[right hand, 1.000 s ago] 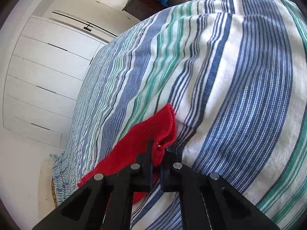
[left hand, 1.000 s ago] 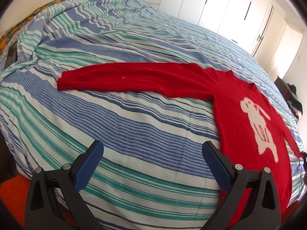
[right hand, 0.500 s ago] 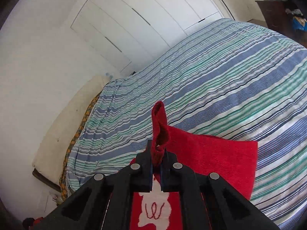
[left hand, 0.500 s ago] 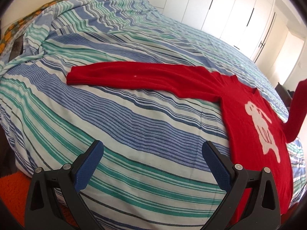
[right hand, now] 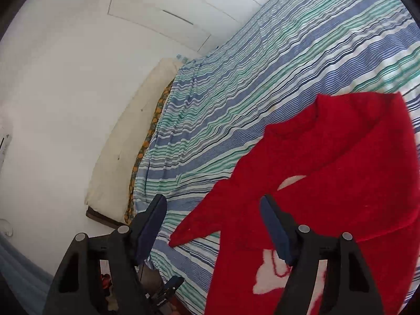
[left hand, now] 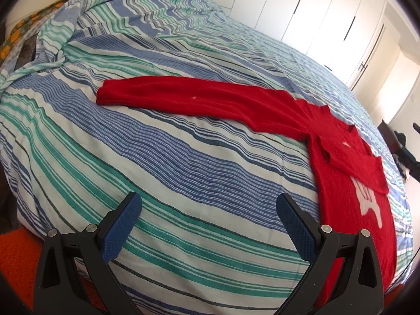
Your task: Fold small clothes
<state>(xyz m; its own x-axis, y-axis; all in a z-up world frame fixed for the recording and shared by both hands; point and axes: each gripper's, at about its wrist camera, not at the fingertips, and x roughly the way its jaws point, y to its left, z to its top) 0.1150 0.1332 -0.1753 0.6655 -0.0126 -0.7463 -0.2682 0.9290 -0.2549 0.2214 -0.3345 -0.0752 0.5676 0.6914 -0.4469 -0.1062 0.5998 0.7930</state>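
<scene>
A small red sweater (left hand: 346, 183) with a white animal figure lies on the striped bed. One sleeve (left hand: 189, 99) stretches out flat to the left. The other sleeve (left hand: 359, 162) lies folded across the chest. My left gripper (left hand: 207, 225) is open and empty, above the bedspread near the bed's edge, left of the sweater body. In the right wrist view the sweater (right hand: 341, 173) fills the lower right, with the folded sleeve over the white figure. My right gripper (right hand: 212, 231) is open and empty just above the sweater's left side.
The blue, green and white striped bedspread (left hand: 157, 170) covers the whole bed. A cream pillow (right hand: 126, 147) lies at the head by the white wall. White wardrobe doors (left hand: 328, 13) stand behind the bed. An orange rug (left hand: 15, 249) lies on the floor at lower left.
My right gripper carried the sleeve cuff over the sweater's chest, laid it down and opened. The left gripper stayed open and drifted slightly.
</scene>
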